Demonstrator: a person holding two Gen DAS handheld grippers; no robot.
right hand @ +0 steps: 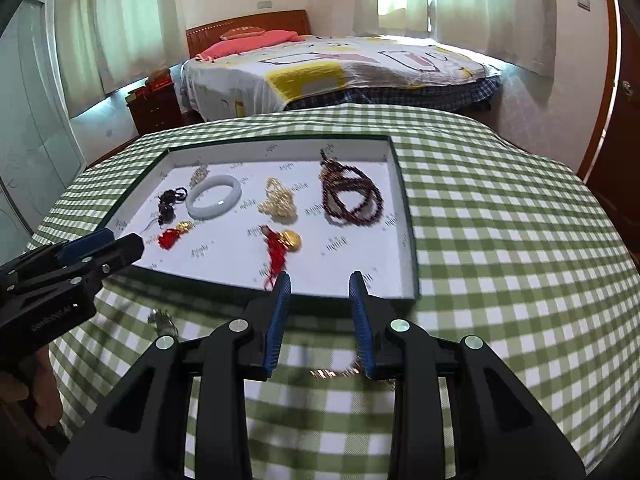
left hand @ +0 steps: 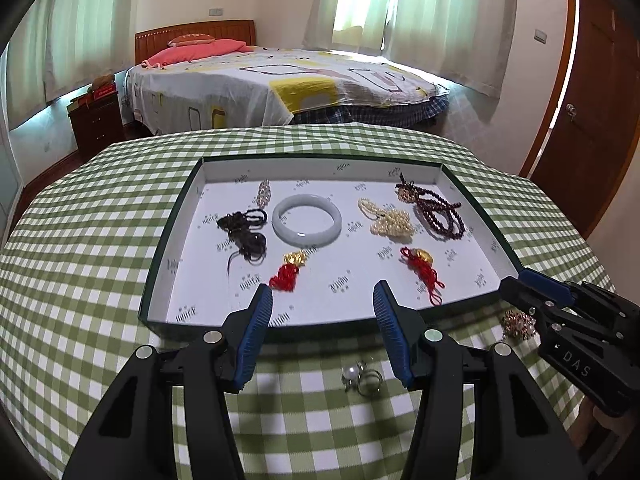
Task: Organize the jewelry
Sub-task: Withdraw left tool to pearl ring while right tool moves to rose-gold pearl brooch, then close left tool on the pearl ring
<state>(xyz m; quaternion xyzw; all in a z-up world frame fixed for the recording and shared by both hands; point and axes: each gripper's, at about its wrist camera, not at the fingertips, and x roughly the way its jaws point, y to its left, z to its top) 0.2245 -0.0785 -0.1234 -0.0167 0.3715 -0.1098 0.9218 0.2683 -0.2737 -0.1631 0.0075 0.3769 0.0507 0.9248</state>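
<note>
Jewelry sits sorted in the tray [left hand: 476,196], with 2 pieces loose on the cloth.
I see the jade bangle [left hand: 307,219], pearls [left hand: 390,222] and dark beads [left hand: 438,216] inside the tray; silver rings [left hand: 362,378] lie on the checked tablecloth [left hand: 80,240] under my left gripper [left hand: 323,296], a beaded brooch [left hand: 518,322] by my right gripper [right hand: 319,280]. Both grippers hang part-open and empty.
</note>
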